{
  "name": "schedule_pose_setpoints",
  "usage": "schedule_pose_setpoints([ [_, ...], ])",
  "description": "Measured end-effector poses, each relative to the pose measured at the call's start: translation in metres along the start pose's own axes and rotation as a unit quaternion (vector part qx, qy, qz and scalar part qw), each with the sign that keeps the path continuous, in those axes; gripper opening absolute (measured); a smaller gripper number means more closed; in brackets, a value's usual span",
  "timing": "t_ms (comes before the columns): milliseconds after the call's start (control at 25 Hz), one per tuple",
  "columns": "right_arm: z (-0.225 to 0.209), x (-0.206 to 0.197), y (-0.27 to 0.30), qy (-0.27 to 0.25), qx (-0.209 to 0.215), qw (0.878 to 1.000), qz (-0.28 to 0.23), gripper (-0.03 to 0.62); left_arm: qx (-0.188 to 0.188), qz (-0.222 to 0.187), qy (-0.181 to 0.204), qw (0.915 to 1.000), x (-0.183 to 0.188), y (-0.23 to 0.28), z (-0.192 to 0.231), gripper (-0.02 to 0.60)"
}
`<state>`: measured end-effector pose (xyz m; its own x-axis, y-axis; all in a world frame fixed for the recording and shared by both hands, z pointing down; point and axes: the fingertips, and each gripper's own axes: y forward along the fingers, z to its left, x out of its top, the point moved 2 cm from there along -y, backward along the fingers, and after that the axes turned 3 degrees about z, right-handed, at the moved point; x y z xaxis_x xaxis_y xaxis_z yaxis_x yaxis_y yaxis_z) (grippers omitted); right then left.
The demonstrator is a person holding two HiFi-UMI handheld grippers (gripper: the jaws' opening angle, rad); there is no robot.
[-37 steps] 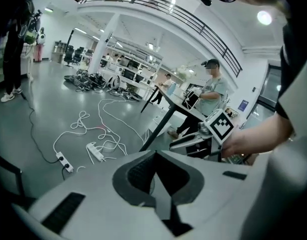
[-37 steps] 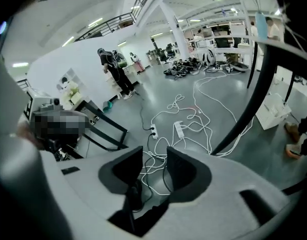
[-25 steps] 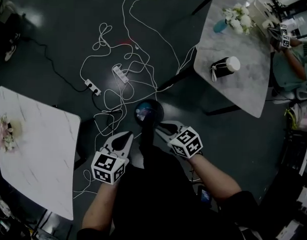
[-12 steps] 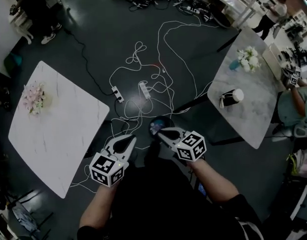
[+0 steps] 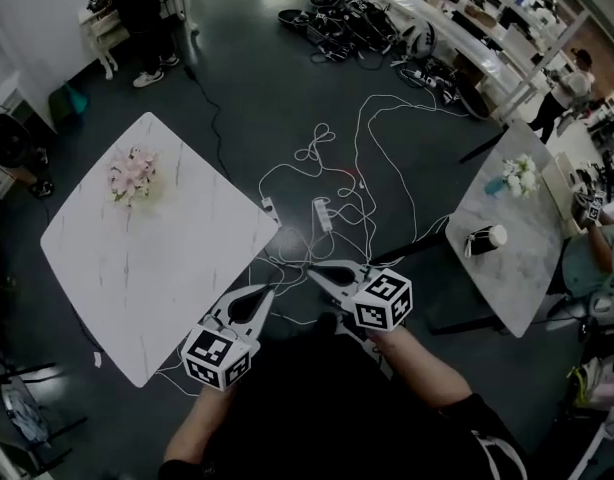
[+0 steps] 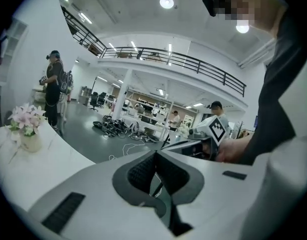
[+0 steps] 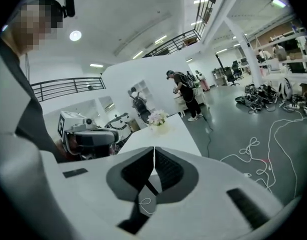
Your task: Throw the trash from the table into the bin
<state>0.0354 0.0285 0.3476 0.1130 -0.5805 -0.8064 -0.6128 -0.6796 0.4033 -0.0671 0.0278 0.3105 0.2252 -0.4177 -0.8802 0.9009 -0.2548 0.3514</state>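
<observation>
The left table (image 5: 107, 268) carries flowers (image 5: 132, 175) near its far corner. Just off its near right edge hangs the left gripper (image 5: 265, 292), closed and empty. The right gripper (image 5: 315, 269), closed on nothing, is over open floor (image 5: 247, 78) strewn with white cables (image 5: 359, 206). A lidded cup (image 5: 484, 239) lies by the right table's (image 5: 517, 288) left edge.
</observation>
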Motion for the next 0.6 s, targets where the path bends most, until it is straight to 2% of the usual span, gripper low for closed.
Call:
schedule_pose_setpoints([
  [240,0.071,0.045,0.069,-0.054,0.047,0.997,-0.025,0.005,0.023,-0.017,0.027,0.9992,0.005,-0.064,0.039,0.014],
  [400,0.104,0.067,0.105,-0.088,0.075,0.993,-0.037,0.005,0.07,-0.061,0.015,0.9956,0.015,-0.098,0.08,0.014],
  [600,0.127,0.092,0.131,-0.128,0.137,0.982,-0.036,0.003,0.147,-0.106,0.019,0.9833,0.029,-0.127,0.106,0.014],
])
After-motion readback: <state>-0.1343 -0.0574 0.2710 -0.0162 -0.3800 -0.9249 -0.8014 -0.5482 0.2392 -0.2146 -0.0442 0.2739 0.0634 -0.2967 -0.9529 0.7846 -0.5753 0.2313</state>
